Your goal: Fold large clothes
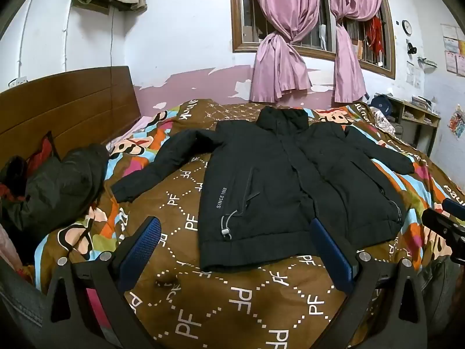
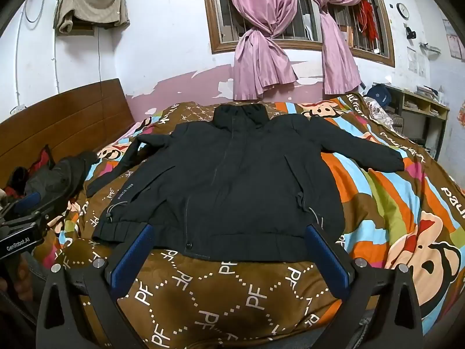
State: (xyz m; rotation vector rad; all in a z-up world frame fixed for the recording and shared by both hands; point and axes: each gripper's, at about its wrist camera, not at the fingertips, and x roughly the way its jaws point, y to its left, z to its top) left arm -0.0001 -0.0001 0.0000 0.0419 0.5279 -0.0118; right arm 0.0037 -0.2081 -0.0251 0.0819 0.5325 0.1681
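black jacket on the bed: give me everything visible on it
The black jacket lies flat, front up, on the patterned bedspread, zipped shut, both sleeves spread outward, collar toward the window. Matte woven shell, lightly padded by the look. Ribbed hem nearest the cameras, with a snap and grey drawcord toggles; "SINCE 1988" printed near one pocket. Neither claw touches it; only the bedspread does.

One jacket, two grippers, one bed

We count one black jacket (image 1: 279, 180) spread flat with two sleeves, one dark bundle of clothes (image 1: 58, 183) at nine o'clock, two pink curtains (image 1: 279, 58), one wall clock (image 1: 407, 27) at two o'clock, and two wide-open grippers: left gripper (image 1: 235, 232), right gripper (image 2: 229, 238).
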